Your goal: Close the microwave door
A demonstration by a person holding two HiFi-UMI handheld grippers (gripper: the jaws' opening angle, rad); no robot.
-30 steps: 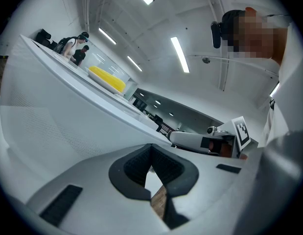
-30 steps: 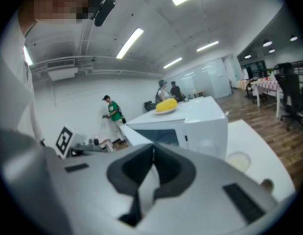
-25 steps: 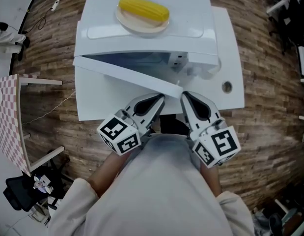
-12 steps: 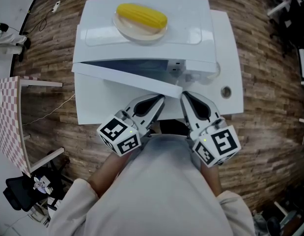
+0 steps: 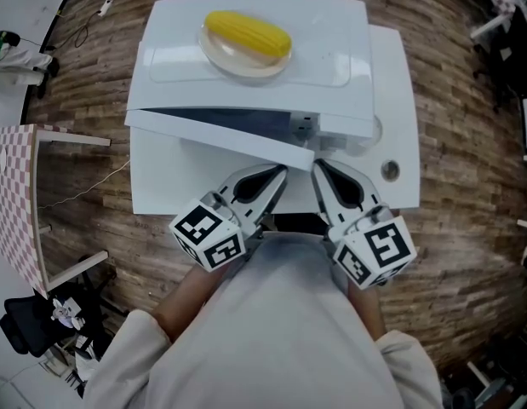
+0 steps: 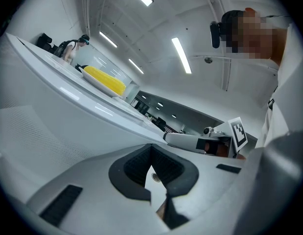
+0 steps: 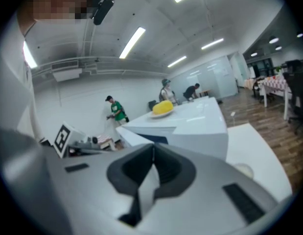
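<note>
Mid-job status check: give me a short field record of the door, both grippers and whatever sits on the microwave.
microwave door: ajar, free edge out toward the person
left gripper: shut, empty, tip by the door's free edge
right gripper: shut, empty, beside the left one
on microwave: corn on a plate

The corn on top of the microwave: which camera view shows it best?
The head view: the corn lies whole on its plate, seen from above. The left gripper view shows it side-on, at a slant; the right gripper view shows it small and far away.
</note>
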